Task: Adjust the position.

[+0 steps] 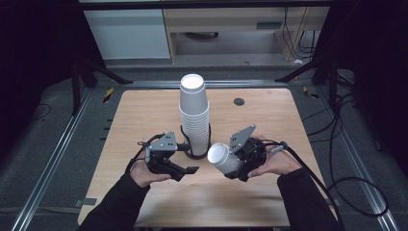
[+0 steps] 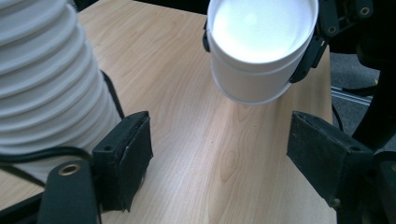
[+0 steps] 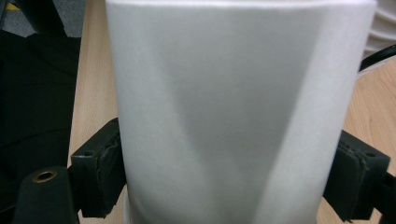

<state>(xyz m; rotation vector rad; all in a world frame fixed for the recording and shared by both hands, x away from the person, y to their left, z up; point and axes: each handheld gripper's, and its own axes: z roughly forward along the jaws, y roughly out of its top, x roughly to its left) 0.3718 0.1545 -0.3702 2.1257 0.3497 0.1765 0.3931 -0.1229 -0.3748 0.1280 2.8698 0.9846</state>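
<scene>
- The cup [image 1: 224, 158] is tilted above the table [image 1: 269, 125], clamped between the jaws of the right gripper [image 1: 240, 161], just right of the stack [image 1: 194, 115].
- The left gripper [image 1: 185, 169] has its jaws apart, holding nothing, just left of the stack base.
- A cable [image 1: 190, 153] loops around the stack base.

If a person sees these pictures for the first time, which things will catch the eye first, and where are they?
First comes the tall stack of white paper cups, standing upside down at the middle of the light wooden table. Next is the single white paper cup just right of the stack, tilted and clamped between the jaws of the right gripper. The left gripper waits open beside the stack's base.
</scene>
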